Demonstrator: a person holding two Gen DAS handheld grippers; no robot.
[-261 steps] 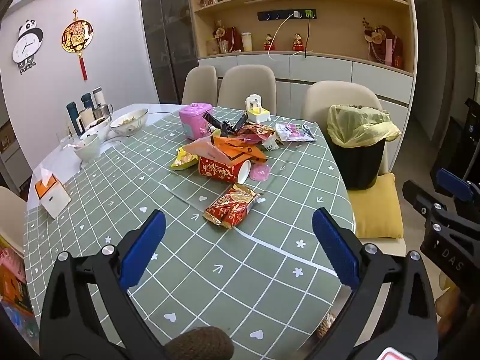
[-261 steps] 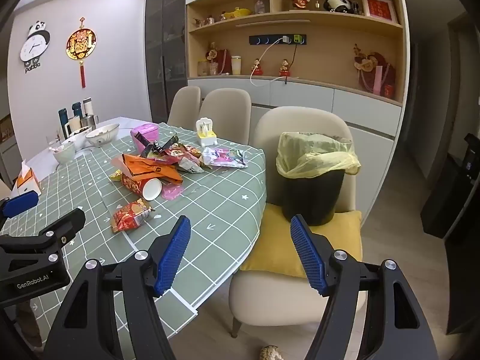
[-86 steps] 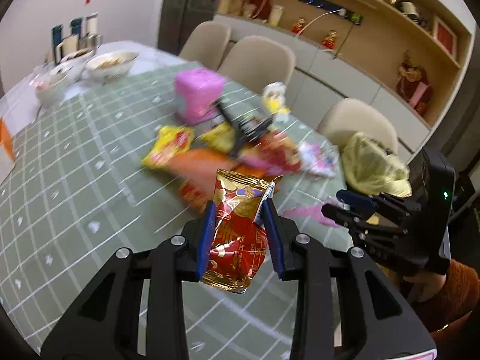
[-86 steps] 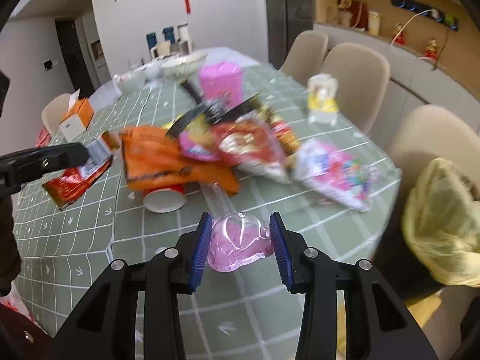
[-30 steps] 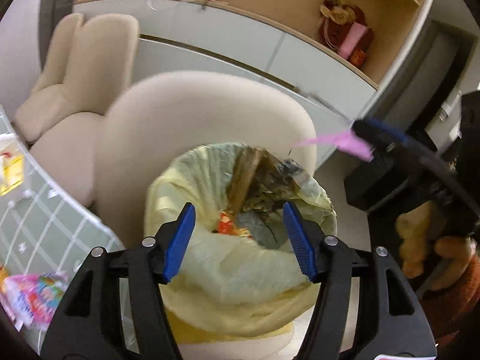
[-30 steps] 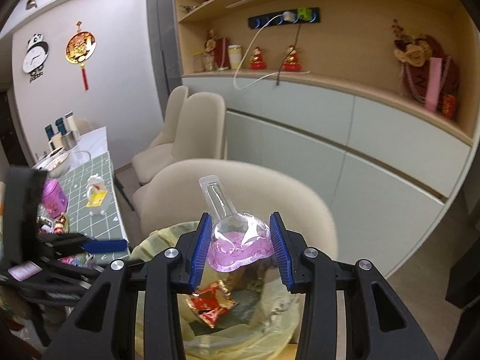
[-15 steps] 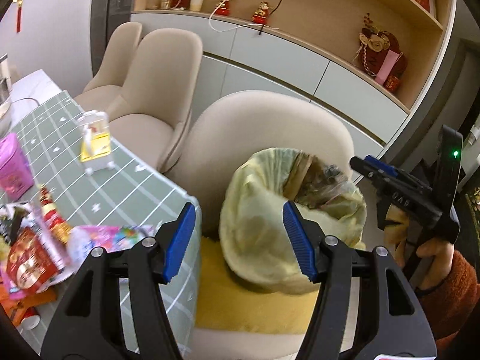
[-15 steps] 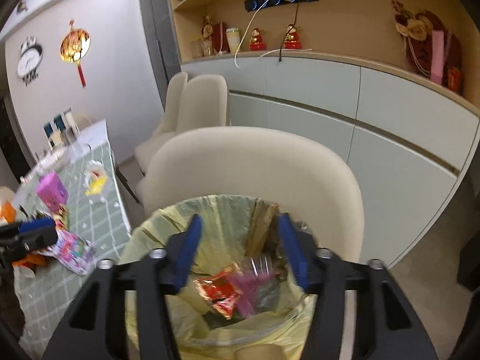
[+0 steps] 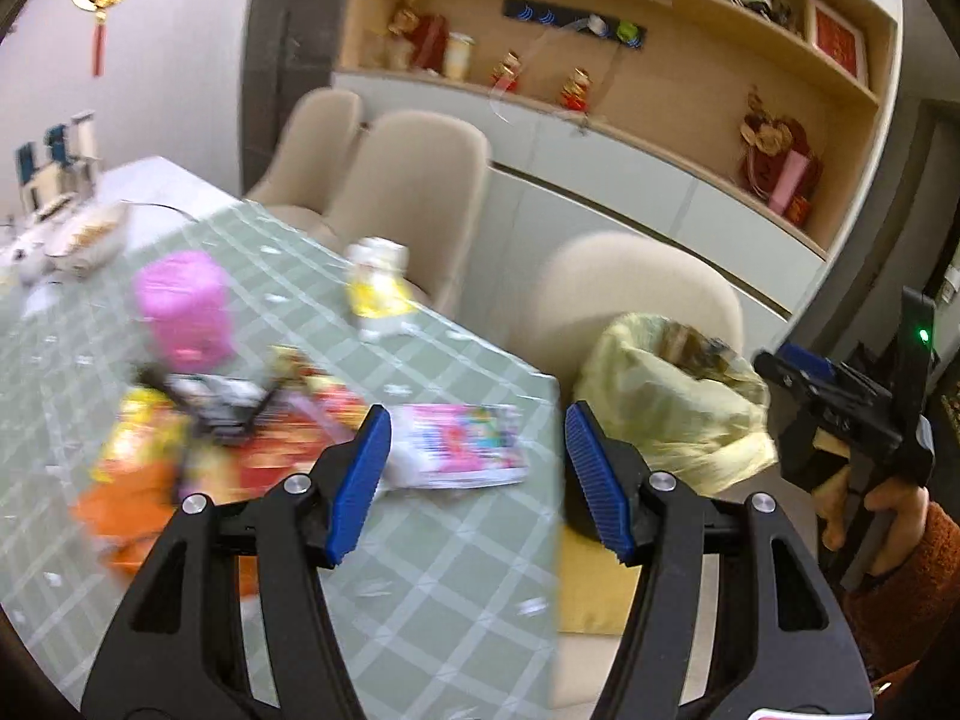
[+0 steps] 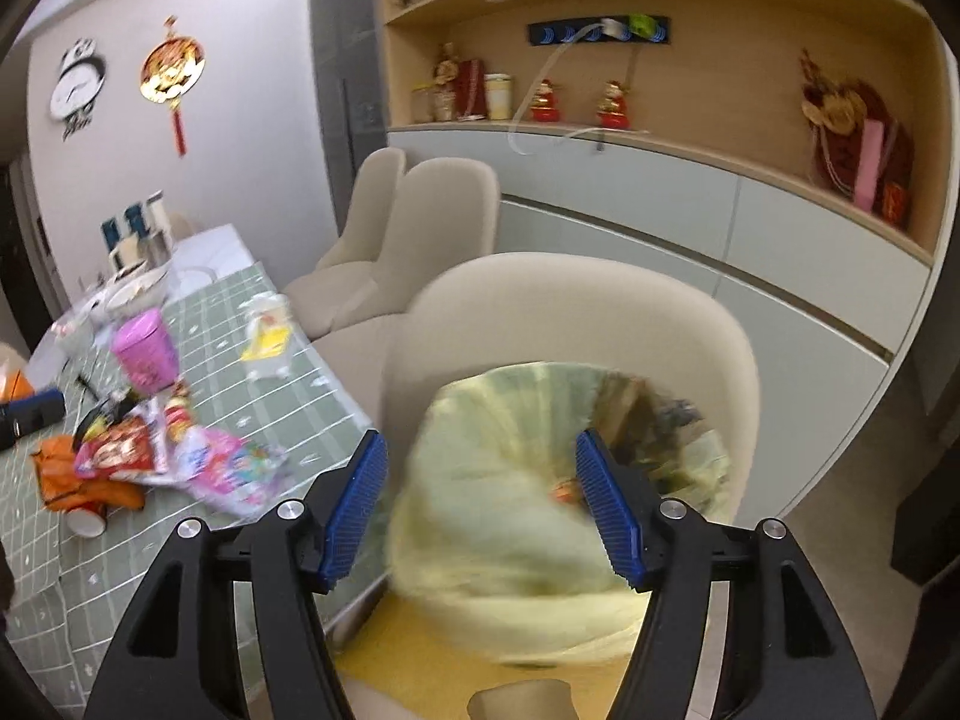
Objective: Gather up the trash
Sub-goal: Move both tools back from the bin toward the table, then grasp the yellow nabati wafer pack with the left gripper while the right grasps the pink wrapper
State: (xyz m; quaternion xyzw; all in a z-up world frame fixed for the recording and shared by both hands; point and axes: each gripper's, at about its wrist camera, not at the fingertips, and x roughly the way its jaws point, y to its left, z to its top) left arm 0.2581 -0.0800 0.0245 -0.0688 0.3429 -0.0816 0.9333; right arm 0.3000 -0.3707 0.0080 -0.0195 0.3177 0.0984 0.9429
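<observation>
A bin lined with a yellow bag [image 10: 510,504] stands on a beige chair; it also shows in the left wrist view [image 9: 666,396]. Trash lies inside it. My right gripper [image 10: 483,504] is open and empty just above and in front of the bin. My left gripper [image 9: 477,483] is open and empty over the table's right edge. A pile of wrappers lies on the green table: a pink-white packet [image 9: 459,444], a red packet [image 10: 117,450], an orange wrapper [image 9: 123,504], a paper cup [image 10: 87,519]. The right gripper shows at the right of the left wrist view [image 9: 840,396].
A pink container [image 9: 183,312] and a yellow-white toy [image 9: 378,294] stand on the green checked tablecloth [image 9: 420,570]. Bowls [image 9: 84,237] sit at the far end. Beige chairs [image 9: 414,180] line the table's far side. A yellow cushion [image 10: 420,672] lies under the bin.
Both grippers have swung left, away from the bin toward the table. The left view now faces the wrapper pile. Earlier, both grippers dropped their trash into the bin.
</observation>
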